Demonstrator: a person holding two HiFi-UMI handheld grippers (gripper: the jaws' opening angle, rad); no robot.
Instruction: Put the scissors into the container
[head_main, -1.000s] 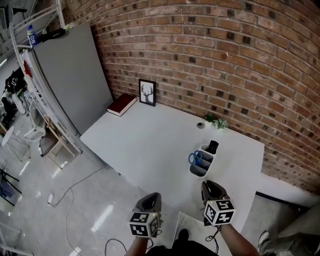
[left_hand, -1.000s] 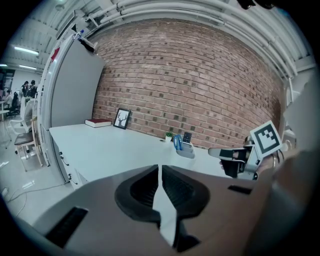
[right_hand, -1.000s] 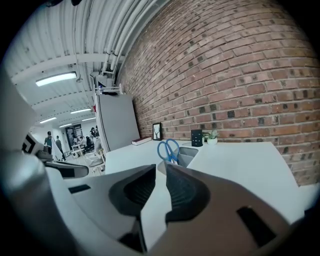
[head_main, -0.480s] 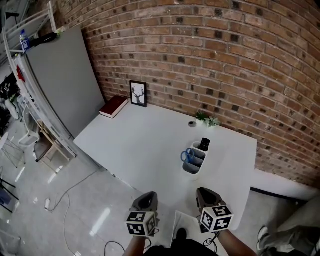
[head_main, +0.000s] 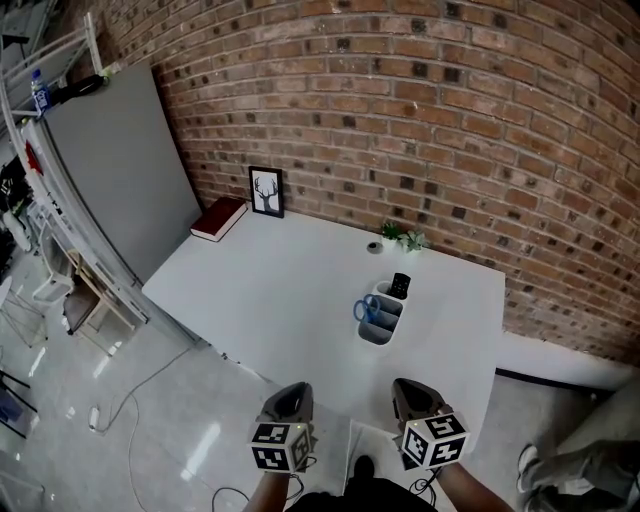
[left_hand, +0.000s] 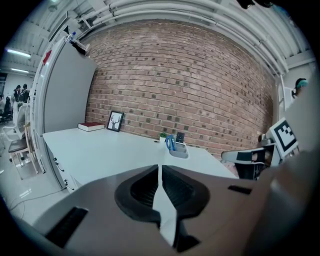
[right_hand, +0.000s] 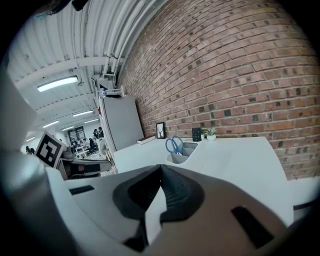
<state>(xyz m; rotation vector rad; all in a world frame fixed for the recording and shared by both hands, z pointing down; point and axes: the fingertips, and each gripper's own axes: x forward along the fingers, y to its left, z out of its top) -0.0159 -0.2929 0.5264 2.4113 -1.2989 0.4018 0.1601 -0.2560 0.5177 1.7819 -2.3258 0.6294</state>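
The blue-handled scissors (head_main: 365, 308) stand handles-up in the grey desk container (head_main: 381, 331) on the white table (head_main: 280, 290). A black object (head_main: 400, 285) sits in the container's far compartment. My left gripper (head_main: 292, 393) and right gripper (head_main: 408, 391) are both held off the table's near edge, well short of the container, both shut and empty. In the left gripper view the scissors (left_hand: 170, 142) and container (left_hand: 179, 151) lie far ahead beyond the left gripper (left_hand: 159, 168). The right gripper view shows the scissors (right_hand: 174, 145) in the container (right_hand: 186, 151) ahead of the right gripper (right_hand: 161, 168).
A framed deer picture (head_main: 266, 191) and a red book (head_main: 218, 218) sit at the table's far left by the brick wall. A small plant (head_main: 400, 235) and a white cup (head_main: 374, 246) stand behind the container. A grey panel (head_main: 110, 170) leans at the left; a cable (head_main: 140, 390) lies on the floor.
The head view has drawn back and shifted, so the table and container look smaller and farther off. Both grippers stay shut near the bottom edge. The scissors remain in the container.
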